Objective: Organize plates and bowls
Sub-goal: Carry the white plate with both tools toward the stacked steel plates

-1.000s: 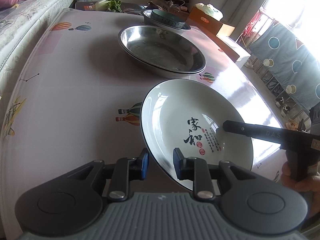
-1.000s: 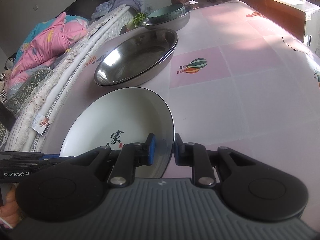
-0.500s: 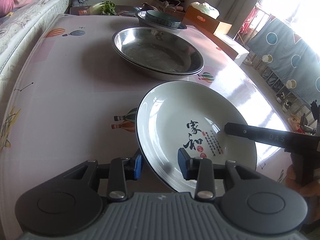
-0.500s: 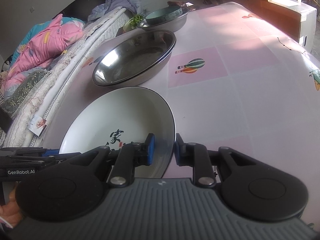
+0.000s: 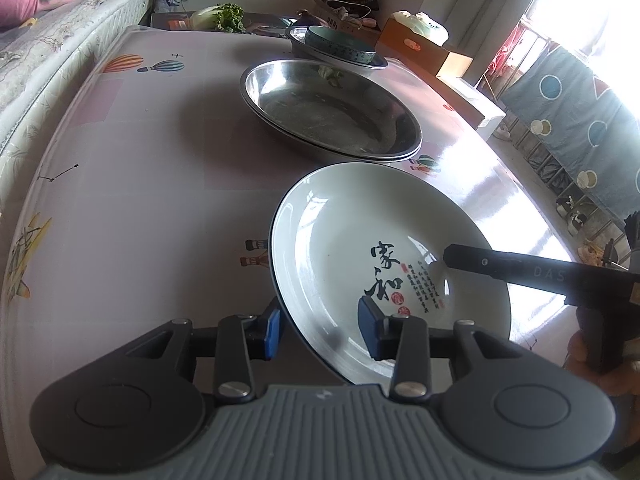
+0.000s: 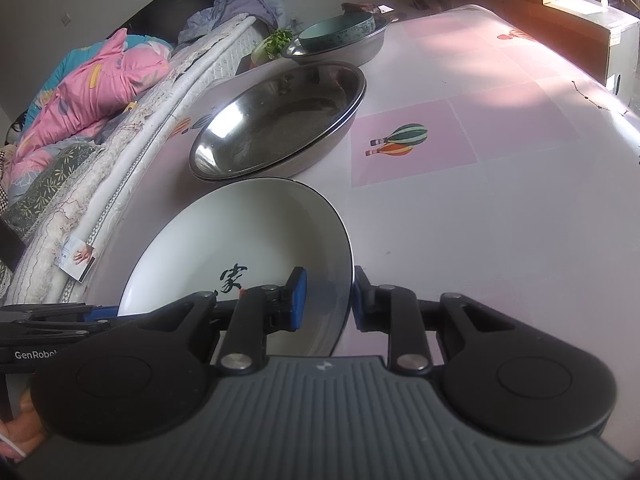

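The left hand-held gripper [image 5: 322, 330] straddles the near rim of a white plate [image 5: 340, 236] painted with black Chinese characters; its jaws have just been opening and stand clear of the rim. The right hand-held gripper [image 6: 329, 296], jaws also just loosening, straddles the plate's opposite rim; whether its pads still press I cannot tell. "GenRobot" shows on the left tool. The plate sits near the bench's [image 5: 140, 184] near edge, on a balloon-print cloth. Beyond: stacked steel basins [image 5: 332, 114], then a teal bowl [image 5: 340, 44] in another basin. A bed [image 6: 80, 92] flanks the bench.
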Action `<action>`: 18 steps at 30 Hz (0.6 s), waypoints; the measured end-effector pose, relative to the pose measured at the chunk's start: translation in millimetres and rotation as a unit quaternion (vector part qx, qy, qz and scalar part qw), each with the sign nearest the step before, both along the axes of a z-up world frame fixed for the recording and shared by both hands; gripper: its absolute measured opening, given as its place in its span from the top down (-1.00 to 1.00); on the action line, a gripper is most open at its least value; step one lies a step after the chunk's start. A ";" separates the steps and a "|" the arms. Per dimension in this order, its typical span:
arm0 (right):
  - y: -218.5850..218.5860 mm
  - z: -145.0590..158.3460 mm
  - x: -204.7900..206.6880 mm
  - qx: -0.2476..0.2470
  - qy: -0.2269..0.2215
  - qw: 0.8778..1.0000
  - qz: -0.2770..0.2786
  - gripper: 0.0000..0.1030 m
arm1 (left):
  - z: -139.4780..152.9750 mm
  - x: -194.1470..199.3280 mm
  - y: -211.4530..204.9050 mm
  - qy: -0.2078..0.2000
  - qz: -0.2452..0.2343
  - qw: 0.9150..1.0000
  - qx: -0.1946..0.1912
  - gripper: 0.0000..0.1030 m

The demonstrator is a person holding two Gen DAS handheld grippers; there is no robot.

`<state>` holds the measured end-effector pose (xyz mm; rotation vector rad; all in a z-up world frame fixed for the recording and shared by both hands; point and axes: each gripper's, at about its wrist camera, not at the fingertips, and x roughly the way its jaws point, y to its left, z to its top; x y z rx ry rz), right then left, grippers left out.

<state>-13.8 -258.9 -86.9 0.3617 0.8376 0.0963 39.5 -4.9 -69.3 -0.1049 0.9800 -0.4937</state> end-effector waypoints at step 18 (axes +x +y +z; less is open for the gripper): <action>0.5 -0.6 1.0 -0.001 -0.001 1.000 0.002 0.51 | 1.1 1.9 -4.2 0.003 0.007 1.000 0.005 0.10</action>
